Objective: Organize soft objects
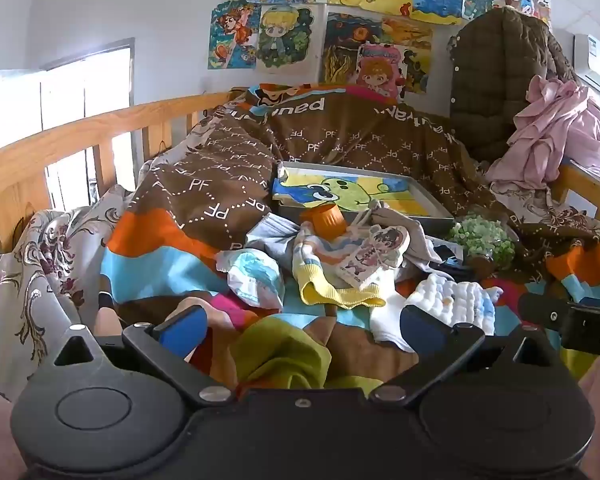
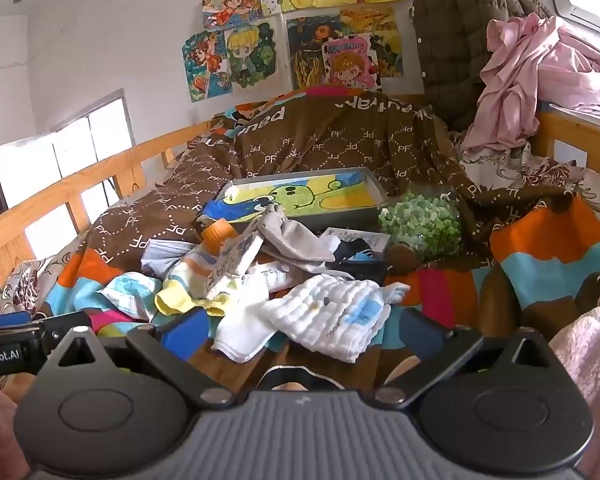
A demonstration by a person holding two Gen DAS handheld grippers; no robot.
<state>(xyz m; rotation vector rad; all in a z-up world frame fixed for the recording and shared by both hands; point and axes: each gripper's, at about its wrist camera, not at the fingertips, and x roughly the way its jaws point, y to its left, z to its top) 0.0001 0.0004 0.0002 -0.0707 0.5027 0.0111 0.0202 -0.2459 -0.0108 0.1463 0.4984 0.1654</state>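
Note:
A heap of soft things lies on the bed. In the left wrist view my left gripper (image 1: 302, 326) is open over a green-yellow cloth (image 1: 280, 354), with a yellow-cuffed striped sock (image 1: 332, 276), a light blue patterned cloth (image 1: 252, 276) and a white quilted cloth (image 1: 454, 300) beyond it. In the right wrist view my right gripper (image 2: 300, 330) is open just short of the white quilted cloth (image 2: 332, 320) and a white sock (image 2: 244, 330). A grey sock (image 2: 300, 240) and the striped sock (image 2: 196, 284) lie farther back. Neither gripper holds anything.
A grey tray (image 1: 440, 216) with a cartoon picture sits behind the heap, also seen in the right wrist view (image 2: 374, 196). An orange cup (image 1: 328, 220), a jar of green pieces (image 2: 424, 224), a wooden bed rail (image 1: 60, 136) at left, pink clothing (image 2: 540, 80) at right.

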